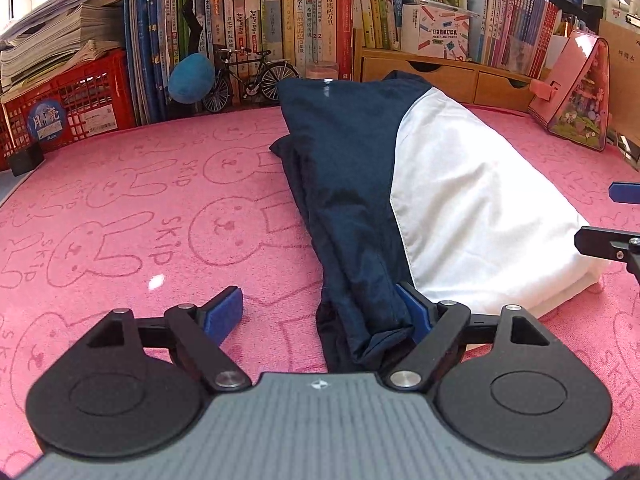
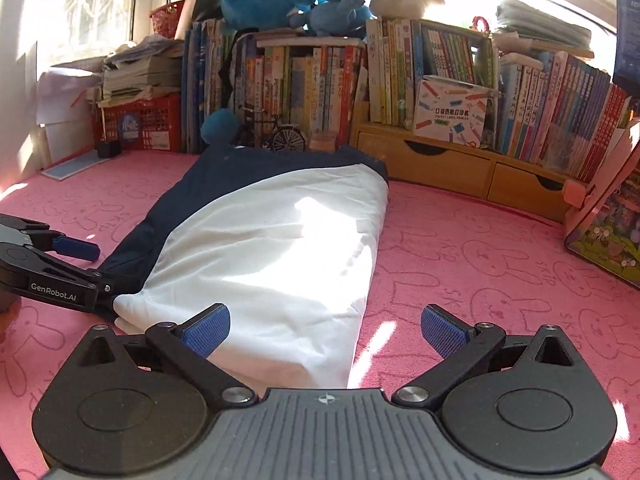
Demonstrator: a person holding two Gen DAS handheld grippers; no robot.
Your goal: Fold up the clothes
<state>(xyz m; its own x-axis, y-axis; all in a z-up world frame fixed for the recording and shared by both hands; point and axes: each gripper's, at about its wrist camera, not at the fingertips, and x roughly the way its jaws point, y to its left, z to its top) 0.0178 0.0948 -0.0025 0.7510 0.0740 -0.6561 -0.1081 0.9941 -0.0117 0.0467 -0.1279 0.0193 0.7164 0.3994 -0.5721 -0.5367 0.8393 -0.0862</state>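
My left tool (image 1: 320, 316) sits nearest the lens, jaws spread wide over the near end of the garment; its right pad (image 1: 414, 312) lies against the navy fold without pinching it, and its left pad (image 1: 224, 314) hangs over bare mat. My right tool (image 2: 326, 330) is likewise spread, its left pad (image 2: 206, 332) over the white corner, its right pad (image 2: 442, 330) over the mat, gripping nothing. The pink rabbit-print mat (image 1: 120, 208) covers the tabletop. The folded navy-and-white garment (image 1: 400, 184) lies lengthwise along the mat's middle, narrow end toward me, navy side on the left, white panel (image 2: 272, 248) on the right. Behind it stand rows of books (image 1: 280, 20), a wooden drawer unit (image 2: 448, 160), a red crate (image 1: 72, 104) and a model bicycle (image 1: 248, 76).
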